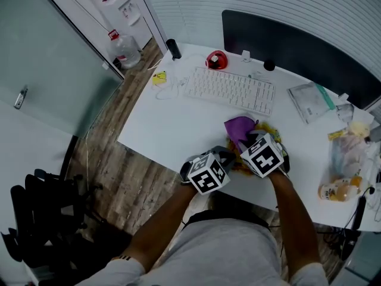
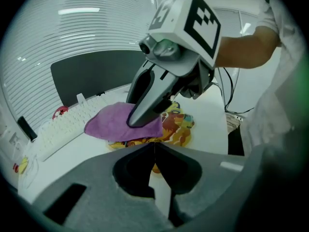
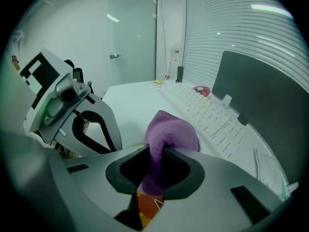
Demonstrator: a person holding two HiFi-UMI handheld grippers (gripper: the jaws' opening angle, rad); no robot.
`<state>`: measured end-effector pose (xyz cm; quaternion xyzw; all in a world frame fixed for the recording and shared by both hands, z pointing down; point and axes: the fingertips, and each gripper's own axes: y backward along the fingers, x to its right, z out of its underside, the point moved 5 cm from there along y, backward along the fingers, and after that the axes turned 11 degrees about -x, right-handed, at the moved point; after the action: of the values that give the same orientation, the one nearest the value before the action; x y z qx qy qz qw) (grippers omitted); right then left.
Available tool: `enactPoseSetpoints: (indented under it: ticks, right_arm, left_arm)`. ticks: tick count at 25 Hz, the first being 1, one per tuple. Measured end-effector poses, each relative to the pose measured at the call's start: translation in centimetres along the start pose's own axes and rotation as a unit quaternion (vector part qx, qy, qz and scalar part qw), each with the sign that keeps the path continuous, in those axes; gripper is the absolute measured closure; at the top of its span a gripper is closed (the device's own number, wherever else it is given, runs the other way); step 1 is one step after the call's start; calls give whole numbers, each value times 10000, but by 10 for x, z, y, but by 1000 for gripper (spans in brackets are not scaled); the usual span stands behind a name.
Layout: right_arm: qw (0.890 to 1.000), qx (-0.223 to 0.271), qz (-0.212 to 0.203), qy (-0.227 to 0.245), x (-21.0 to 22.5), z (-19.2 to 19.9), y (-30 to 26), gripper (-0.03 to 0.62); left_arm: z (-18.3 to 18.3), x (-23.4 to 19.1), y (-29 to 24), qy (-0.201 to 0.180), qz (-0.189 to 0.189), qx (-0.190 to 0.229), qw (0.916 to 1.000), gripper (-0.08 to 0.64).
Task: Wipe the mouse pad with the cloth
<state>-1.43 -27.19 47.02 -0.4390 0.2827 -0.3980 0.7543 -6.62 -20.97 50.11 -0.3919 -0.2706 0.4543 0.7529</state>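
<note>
A purple cloth [image 1: 239, 128] lies on a colourful yellow-and-orange mouse pad [image 2: 177, 128] near the front of the white desk [image 1: 166, 130]. My right gripper [image 1: 252, 143] is shut on the purple cloth [image 3: 170, 138], which bunches up between its jaws and spreads over the pad. The pad [image 3: 147, 204] shows below those jaws. My left gripper [image 1: 225, 155] sits just left of the right one, jaws shut with nothing in them, by the pad's near edge. In the left gripper view the cloth [image 2: 118, 122] lies under the right gripper's fingers [image 2: 145, 100].
A white keyboard [image 1: 231, 90] lies behind the pad, with a red object [image 1: 216, 59] and a dark monitor [image 1: 297, 49] beyond. A plastic bag [image 1: 309, 101] and packaged items [image 1: 345, 159] sit at the right. The desk's front edge is close below the grippers.
</note>
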Motion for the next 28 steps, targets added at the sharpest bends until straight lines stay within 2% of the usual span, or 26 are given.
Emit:
enactPoseSetpoints:
  ticks: [11, 18, 28]
  right_arm:
    - [9984, -532, 111, -136, 15, 6, -15, 522]
    - [9958, -691, 312, -505, 37, 31, -4, 522]
    - [9874, -879, 525, -1211, 73, 90, 18, 522]
  left_arm:
    - [9, 2, -18, 56, 78, -759, 9971, 545]
    - [9, 1, -19, 201, 203, -828, 9962, 545]
    - [10, 0, -19, 260, 182, -795, 9963, 545]
